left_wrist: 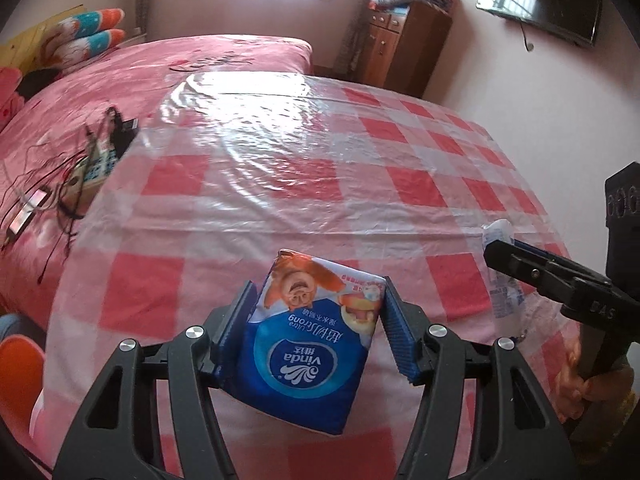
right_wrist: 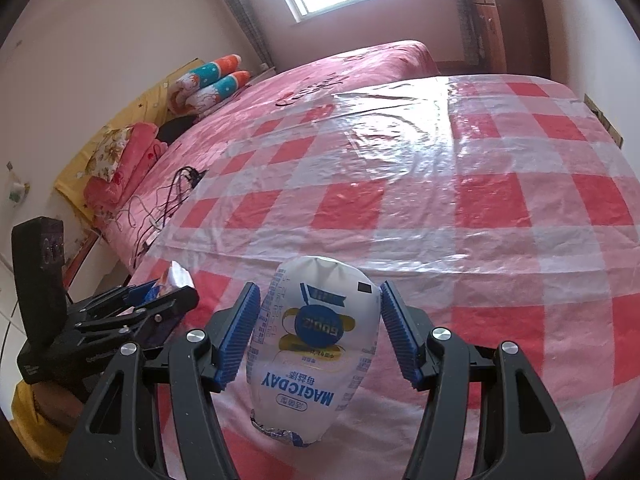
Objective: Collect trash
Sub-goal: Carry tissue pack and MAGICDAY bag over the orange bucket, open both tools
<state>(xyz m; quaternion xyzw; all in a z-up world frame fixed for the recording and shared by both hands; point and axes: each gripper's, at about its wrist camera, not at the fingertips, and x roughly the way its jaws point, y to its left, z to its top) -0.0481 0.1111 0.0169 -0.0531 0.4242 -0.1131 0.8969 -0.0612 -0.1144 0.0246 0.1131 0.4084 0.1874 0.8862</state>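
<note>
A blue Vinda tissue pack with a cartoon print sits between the blue pads of my left gripper, which is shut on it above the checked table. In the right wrist view, my right gripper is shut on a white MAGICDAY pouch with a torn foil end nearest the camera. Each gripper appears in the other's view: the right gripper at the right with its pouch, the left gripper at the left with a corner of the tissue pack. Both are held near the table's front edge.
The table wears a red-and-white checked cloth under clear plastic. Beyond it lies a pink bed with cables and a phone and pillows. A wooden cabinet and a wall TV stand at the back right.
</note>
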